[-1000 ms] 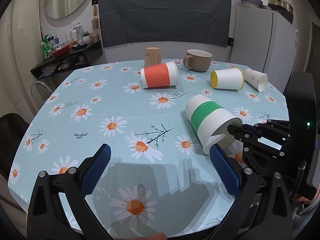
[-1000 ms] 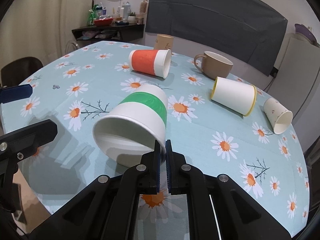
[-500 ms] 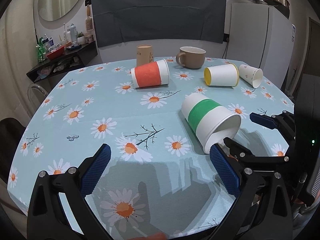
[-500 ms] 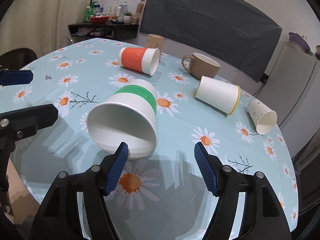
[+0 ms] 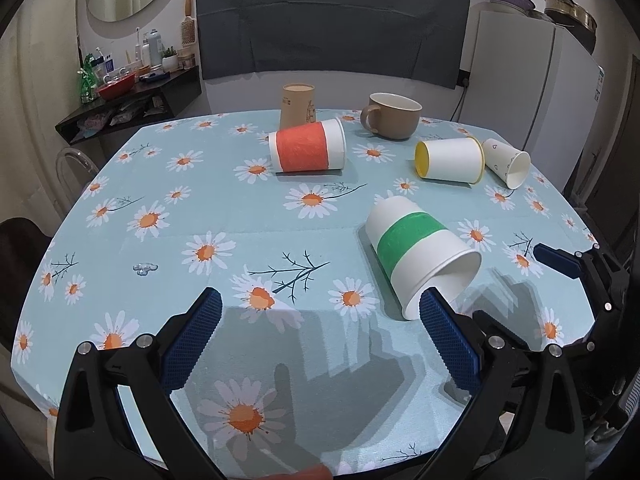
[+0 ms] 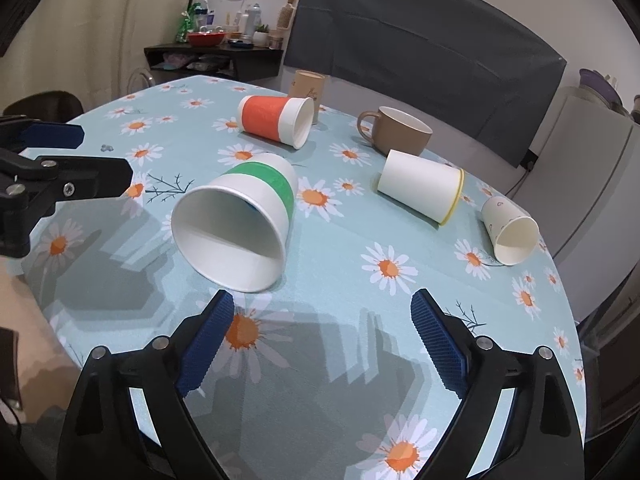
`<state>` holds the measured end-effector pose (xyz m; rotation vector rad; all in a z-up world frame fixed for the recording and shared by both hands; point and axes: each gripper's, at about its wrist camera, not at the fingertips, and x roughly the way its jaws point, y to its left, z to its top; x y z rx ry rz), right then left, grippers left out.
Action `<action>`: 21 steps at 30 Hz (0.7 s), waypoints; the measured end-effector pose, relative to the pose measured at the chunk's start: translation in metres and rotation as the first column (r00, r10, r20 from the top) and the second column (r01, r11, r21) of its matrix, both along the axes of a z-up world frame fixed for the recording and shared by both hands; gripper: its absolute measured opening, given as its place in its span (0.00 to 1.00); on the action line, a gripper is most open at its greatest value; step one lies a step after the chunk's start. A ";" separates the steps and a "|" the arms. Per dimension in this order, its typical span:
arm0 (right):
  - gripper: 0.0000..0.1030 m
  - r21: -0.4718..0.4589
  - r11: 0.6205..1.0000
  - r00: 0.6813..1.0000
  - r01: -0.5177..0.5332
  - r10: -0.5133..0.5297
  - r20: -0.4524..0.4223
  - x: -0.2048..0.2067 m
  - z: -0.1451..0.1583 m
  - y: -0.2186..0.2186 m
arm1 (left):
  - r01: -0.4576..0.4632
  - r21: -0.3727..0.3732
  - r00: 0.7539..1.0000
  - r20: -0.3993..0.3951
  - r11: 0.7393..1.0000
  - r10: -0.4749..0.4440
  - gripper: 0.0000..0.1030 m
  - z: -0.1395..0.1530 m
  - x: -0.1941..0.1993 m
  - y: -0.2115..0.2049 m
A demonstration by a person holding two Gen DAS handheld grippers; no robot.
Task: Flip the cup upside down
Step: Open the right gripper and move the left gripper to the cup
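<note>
A white paper cup with a green band (image 5: pixel 416 248) lies on its side on the daisy tablecloth (image 5: pixel 224 208), its mouth toward the near right edge. In the right wrist view this cup (image 6: pixel 244 224) lies just ahead of the left finger, mouth toward the camera. My right gripper (image 6: pixel 322 338) is open and empty, back from the cup's rim. My left gripper (image 5: pixel 320 334) is open and empty over the near table edge, to the left of the cup. The right gripper's fingers (image 5: pixel 560 262) show at the far right in the left wrist view.
An orange-banded cup (image 5: pixel 308 146), a yellow-rimmed white cup (image 5: pixel 450 160) and a small white cup (image 5: pixel 508 162) lie on their sides farther back. A brown mug (image 5: pixel 394 120) and a tan paper cup (image 5: pixel 298 104) stand upright at the far edge. A fridge (image 5: pixel 536 88) stands at right.
My right gripper, shut on the green cup's rim a second ago, has opened and drawn back. The cup now lies free on the table. The left gripper stayed open.
</note>
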<state>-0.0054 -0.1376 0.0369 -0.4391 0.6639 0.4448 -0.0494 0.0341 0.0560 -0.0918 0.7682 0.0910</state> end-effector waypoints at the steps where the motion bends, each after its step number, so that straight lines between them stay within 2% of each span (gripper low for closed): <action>1: 0.84 0.001 1.000 1.000 -0.002 0.002 -0.005 0.000 0.003 -0.003 | -0.003 -0.014 1.000 -0.011 1.000 0.003 0.94 0.001 0.003 0.001; 6: 0.85 -0.026 1.000 0.999 0.016 -0.015 0.036 0.001 0.018 -0.020 | -0.009 -0.083 0.998 -0.070 0.997 0.003 0.94 0.005 0.021 0.001; 9: 0.85 -0.032 0.999 1.000 0.005 -0.004 0.027 0.008 0.025 -0.029 | 0.004 -0.128 0.994 -0.110 0.992 -0.018 0.94 0.007 0.034 -0.002; 17: 0.85 -0.062 0.996 0.995 -0.066 0.061 -0.084 0.067 0.022 -0.047 | 0.014 -0.211 0.975 -0.213 0.977 -0.059 0.94 0.007 0.073 -0.010; 21: 0.85 -0.047 0.984 0.974 -0.171 0.161 -0.160 0.095 0.015 -0.047 | 0.001 -0.206 0.961 -0.271 0.978 -0.058 0.94 0.002 0.094 -0.011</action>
